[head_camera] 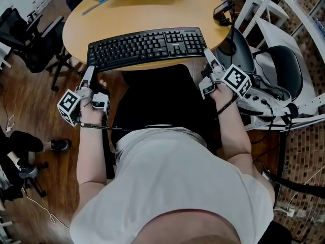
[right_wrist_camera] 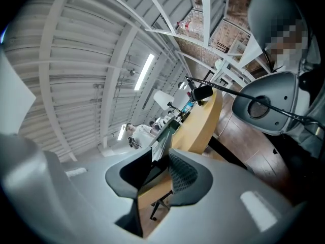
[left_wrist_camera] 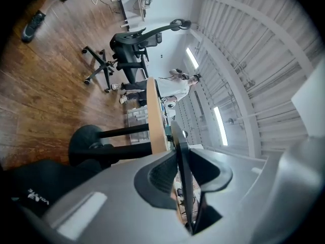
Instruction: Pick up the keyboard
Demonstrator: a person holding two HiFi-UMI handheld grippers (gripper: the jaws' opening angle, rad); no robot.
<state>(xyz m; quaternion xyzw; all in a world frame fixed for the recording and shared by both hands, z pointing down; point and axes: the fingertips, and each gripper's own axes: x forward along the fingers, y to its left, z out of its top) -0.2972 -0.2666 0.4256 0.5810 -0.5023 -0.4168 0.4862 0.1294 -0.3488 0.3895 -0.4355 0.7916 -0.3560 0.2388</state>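
Both ends are gripped. Left gripper (head_camera: 91, 71) jaws are pinched narrow on the keyboard (head_camera: 147, 47) left end, and right gripper (head_camera: 208, 56) jaws look closed on its right end. The keyboard lies on the table (head_camera: 152, 11) along the near edge. Lift both hands together and level, no twist. Room above is open; a small black device (head_camera: 223, 11) sits far right, well apart.

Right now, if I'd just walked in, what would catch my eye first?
A black keyboard lies at the near edge of a round wooden table. The person's left gripper and right gripper, each bearing a square-marker cube, grip its two ends.
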